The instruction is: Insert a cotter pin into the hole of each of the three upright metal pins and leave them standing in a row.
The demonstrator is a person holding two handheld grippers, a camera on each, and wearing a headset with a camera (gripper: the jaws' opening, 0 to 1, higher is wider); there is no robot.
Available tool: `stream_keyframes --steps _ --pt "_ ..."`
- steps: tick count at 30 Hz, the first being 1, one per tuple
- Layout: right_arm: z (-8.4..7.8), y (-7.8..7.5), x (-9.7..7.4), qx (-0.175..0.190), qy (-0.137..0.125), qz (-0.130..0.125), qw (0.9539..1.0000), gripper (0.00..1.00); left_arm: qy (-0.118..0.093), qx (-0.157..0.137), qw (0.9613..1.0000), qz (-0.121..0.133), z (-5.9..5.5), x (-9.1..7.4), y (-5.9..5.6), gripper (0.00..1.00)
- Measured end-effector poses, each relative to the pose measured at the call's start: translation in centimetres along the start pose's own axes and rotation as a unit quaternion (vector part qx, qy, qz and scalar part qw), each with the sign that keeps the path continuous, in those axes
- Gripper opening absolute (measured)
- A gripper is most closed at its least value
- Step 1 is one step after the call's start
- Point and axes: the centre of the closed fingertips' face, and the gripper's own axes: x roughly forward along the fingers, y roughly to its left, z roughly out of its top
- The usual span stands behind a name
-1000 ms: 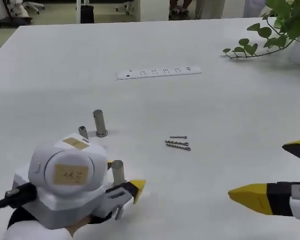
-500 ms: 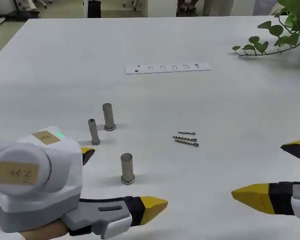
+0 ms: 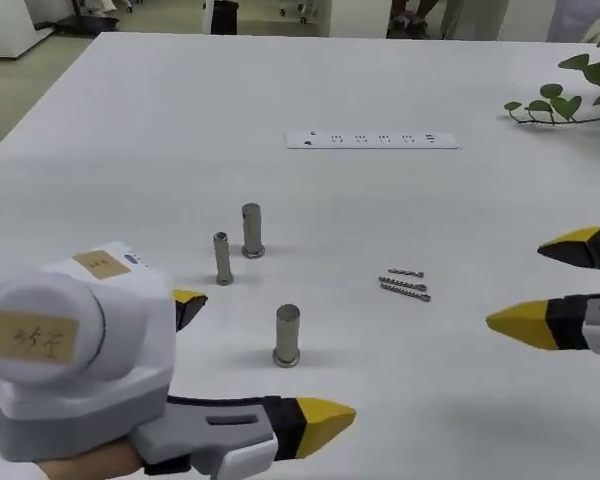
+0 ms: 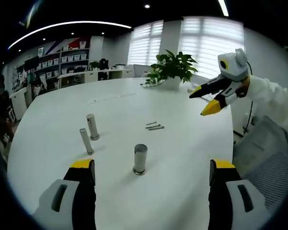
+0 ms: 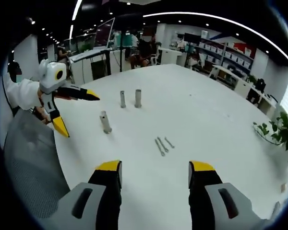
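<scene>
Steel-grey metal pins (image 3: 287, 335), all three, stand upright at the near left of the bench (image 3: 160, 150). The three cotter pins (image 3: 405, 284) lie loose to their right, so I judge no insertion done yet. Left claw (image 3: 260, 358) and right claw (image 3: 518, 284) both gape wide, holding nothing.

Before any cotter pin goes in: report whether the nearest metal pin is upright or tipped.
Upright: the nearest metal pin stands on its flared base on the table, vertical in the head view and both gripper views.
</scene>
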Motion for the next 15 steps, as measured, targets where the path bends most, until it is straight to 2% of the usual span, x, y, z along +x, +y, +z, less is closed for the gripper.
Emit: stream_keyframes --steps 2,4,8,11,15 --pt "0.0 0.1 0.7 -0.006 0.008 0.009 0.9999 0.46 -0.007 -0.007 1.0000 -0.001 0.2 -0.2 0.0 0.99" --pt "0.5 0.1 1.5 -0.041 -0.001 0.012 0.9991 0.43 -0.018 -0.020 0.9996 0.003 0.5 -0.4 0.4 0.99" --pt "0.8 0.7 3.3 -0.051 0.012 0.031 0.9981 0.31 -0.023 -0.028 0.9993 0.011 0.4 -1.3 1.0 0.99" --pt "0.6 0.4 4.8 -0.088 0.038 0.037 0.9947 0.27 -0.021 -0.034 0.9992 0.007 0.1 -1.9 1.3 0.99" --pt "-0.1 0.4 6.2 -0.098 0.070 0.052 0.9914 0.17 -0.015 -0.034 0.9993 0.004 -0.2 -2.5 1.5 0.99"
